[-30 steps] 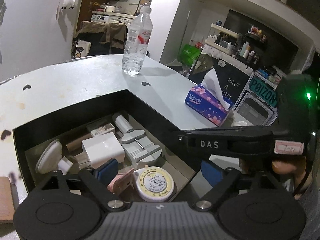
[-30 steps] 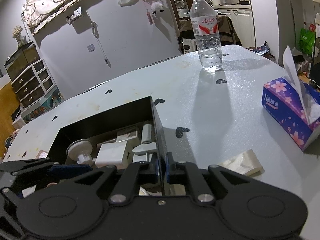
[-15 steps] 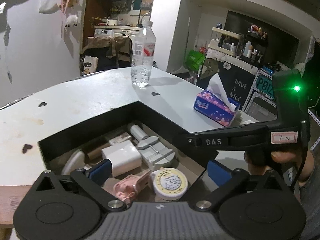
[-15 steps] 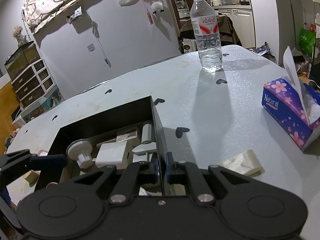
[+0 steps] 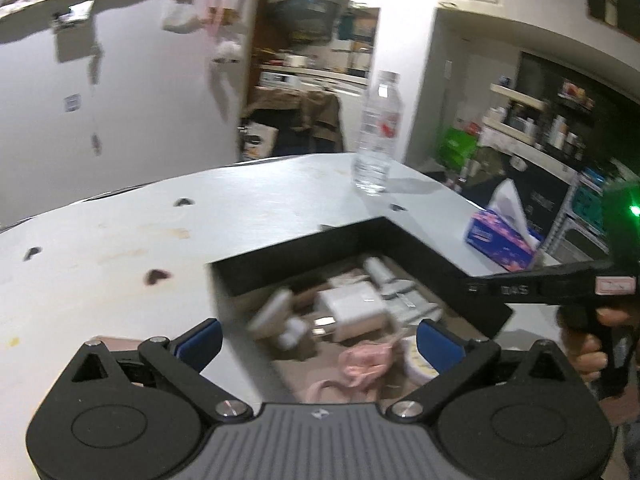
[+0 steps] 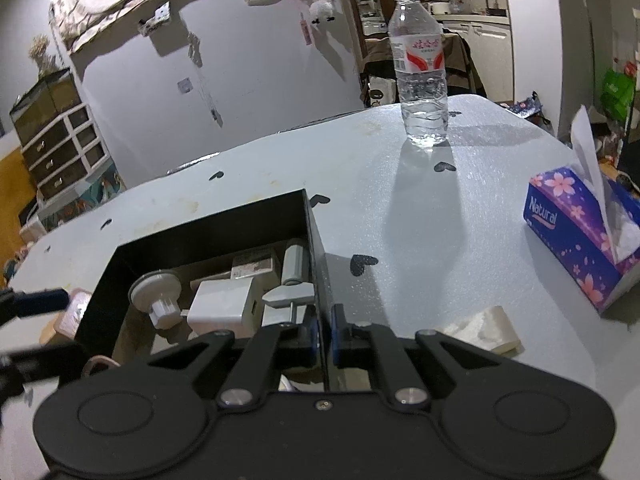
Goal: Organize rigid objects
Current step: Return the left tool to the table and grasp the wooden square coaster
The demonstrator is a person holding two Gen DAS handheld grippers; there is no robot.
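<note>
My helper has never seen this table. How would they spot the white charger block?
Find the black box on the pale table. Inside, mid-floor, lies the white charger block, right of a round suction cup. It is the only plain white square-edged item.

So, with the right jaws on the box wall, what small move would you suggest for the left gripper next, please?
Probably ease the left gripper left and down toward the pinkish object lying on the table outside the black box. Its jaws are open and empty, while the right gripper is clamped on the box wall, steadying it.

On the table (image 6: pixel 460 216) — a water bottle (image 6: pixel 420 68), tissue box (image 6: pixel 576 232) and crumpled tissue (image 6: pixel 484 330).
</note>
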